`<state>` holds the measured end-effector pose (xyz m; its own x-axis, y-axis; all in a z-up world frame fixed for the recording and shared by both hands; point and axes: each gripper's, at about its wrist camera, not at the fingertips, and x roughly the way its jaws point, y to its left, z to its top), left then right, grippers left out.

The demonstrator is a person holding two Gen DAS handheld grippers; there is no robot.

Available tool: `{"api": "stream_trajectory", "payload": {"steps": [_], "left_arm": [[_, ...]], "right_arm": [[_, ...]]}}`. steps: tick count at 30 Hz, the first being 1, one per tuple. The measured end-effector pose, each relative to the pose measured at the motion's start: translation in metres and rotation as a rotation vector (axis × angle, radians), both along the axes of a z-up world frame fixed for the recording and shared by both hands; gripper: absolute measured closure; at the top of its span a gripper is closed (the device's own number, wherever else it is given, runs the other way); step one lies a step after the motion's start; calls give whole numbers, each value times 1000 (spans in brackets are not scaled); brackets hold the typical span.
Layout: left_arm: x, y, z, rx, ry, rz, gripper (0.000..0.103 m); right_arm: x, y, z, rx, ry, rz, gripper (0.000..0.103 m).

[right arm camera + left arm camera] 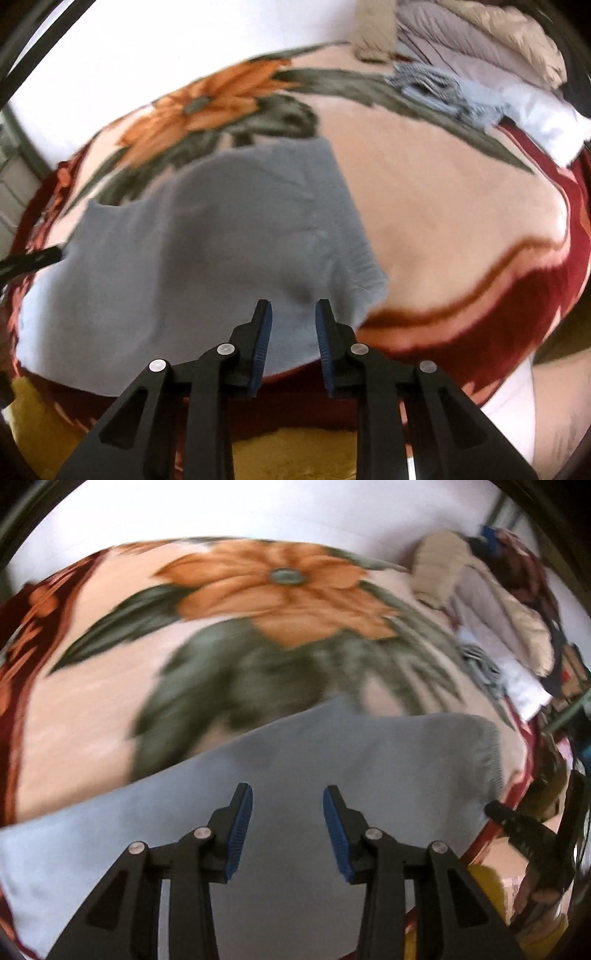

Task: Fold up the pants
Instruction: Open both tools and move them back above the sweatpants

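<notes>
I have the grey pants [295, 768] spread flat on the floral blanket [110, 686], and both claws hang above them, angled steeply down. The left gripper [288, 812] stands moderately wide with nothing between its blue pads [240, 830]; grey cloth fills the view under and ahead of its tips, and the ribbed waistband [487, 753] lies off to its right. The right gripper [293, 325] is narrower, also empty, with its tips just over the near edge of the pants [192, 258], the ribbed end [365, 273] a little ahead and to its right. I can see the other claw's black finger [33, 260] poking in at the far left edge of the cloth.

What worries me from here: both views are smeared, so my aim is poor. With jaws this narrow, the right claw could pinch only the top layer, or catch blanket pile along with the hem, and the fold would drag the blanket up with it. The left claw sits over the middle of the fabric, not an edge; closing there would bunch the cloth rather than give a clean corner. If the two grips land uneven, I judge the fold would come out skewed. The heap of clothes [443, 92] ahead of the right claw is well apart.
</notes>
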<state>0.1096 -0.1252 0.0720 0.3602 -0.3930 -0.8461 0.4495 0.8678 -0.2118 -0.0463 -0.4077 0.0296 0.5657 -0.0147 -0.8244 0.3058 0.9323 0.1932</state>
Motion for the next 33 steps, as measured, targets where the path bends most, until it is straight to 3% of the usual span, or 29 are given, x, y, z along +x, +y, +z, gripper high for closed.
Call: {"api": "stream_trajectory", "payload": {"steps": [1,3,5,8,12,18,23,27,33], "left_arm": [[2,-12,-1,-8,-8,-17,66],[11,-34,-6,-20,-6,-33,82],[22,-48,-12,-28,9,-28,82],[43,-64,-27,23,15,8,86],[57,-66,-41,38,29,31,89],[50,-58,-31,40,10,32,88],[23,-22,-8,97,-56,69,62],[0,30,6,96,-66,131,60],[-34,130,13,89,-14,316,56]], "right_arm": [[3,-1,-1,2,-10,7,78],[12,-4,-8,9,3,-4,78],[16,-9,-20,16,35,-27,78],[22,-12,-31,49,66,-29,77],[25,-2,-32,-16,89,-10,76],[30,7,-32,-95,119,6,74],[27,5,-31,-74,109,6,72],[26,3,-28,-35,93,21,63],[17,28,-7,-65,59,46,63]]}}
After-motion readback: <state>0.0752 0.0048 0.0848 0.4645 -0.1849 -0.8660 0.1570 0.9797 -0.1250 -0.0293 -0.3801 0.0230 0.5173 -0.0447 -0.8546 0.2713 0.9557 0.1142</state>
